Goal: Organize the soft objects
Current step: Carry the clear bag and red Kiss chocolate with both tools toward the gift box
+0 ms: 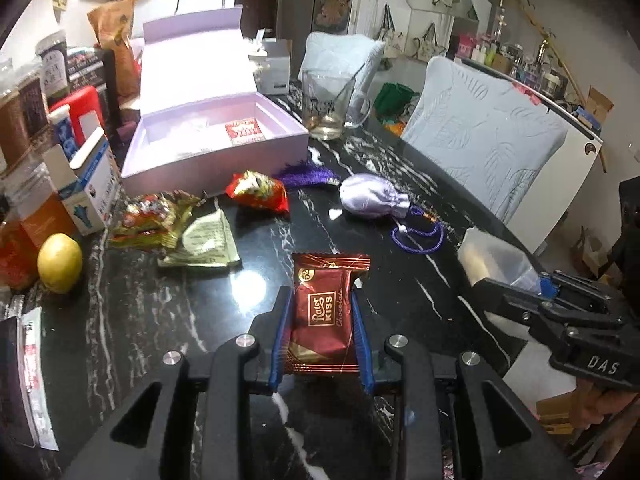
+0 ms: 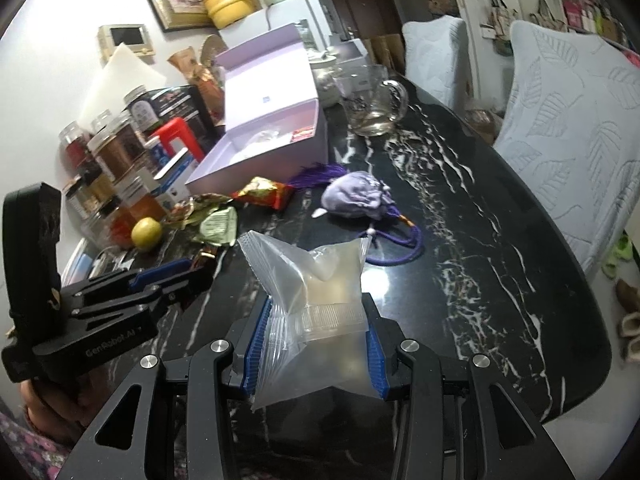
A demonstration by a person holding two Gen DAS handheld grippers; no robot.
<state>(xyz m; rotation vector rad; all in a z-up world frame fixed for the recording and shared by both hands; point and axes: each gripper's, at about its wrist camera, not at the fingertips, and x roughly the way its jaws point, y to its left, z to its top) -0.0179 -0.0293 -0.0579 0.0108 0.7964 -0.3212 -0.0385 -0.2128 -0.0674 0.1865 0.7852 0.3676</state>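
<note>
My left gripper (image 1: 320,300) is shut on a dark red chocolate packet (image 1: 324,312) and holds it just above the black marble table (image 1: 400,280). My right gripper (image 2: 316,308) is shut on a clear zip bag (image 2: 316,284); it also shows in the left wrist view (image 1: 496,260) at the right. An open lilac box (image 1: 216,136) stands at the back left with a small red packet (image 1: 245,131) inside. A lilac drawstring pouch (image 1: 372,196), a red snack packet (image 1: 258,192), gold wrappers (image 1: 152,220) and a pale sachet (image 1: 208,244) lie on the table.
A glass mug (image 1: 330,104) stands behind the box. A lemon (image 1: 60,262), jars and cartons (image 1: 80,184) crowd the left edge. Two chairs with pale blue covers (image 1: 480,144) stand along the far side. A purple tassel (image 1: 308,176) lies by the box.
</note>
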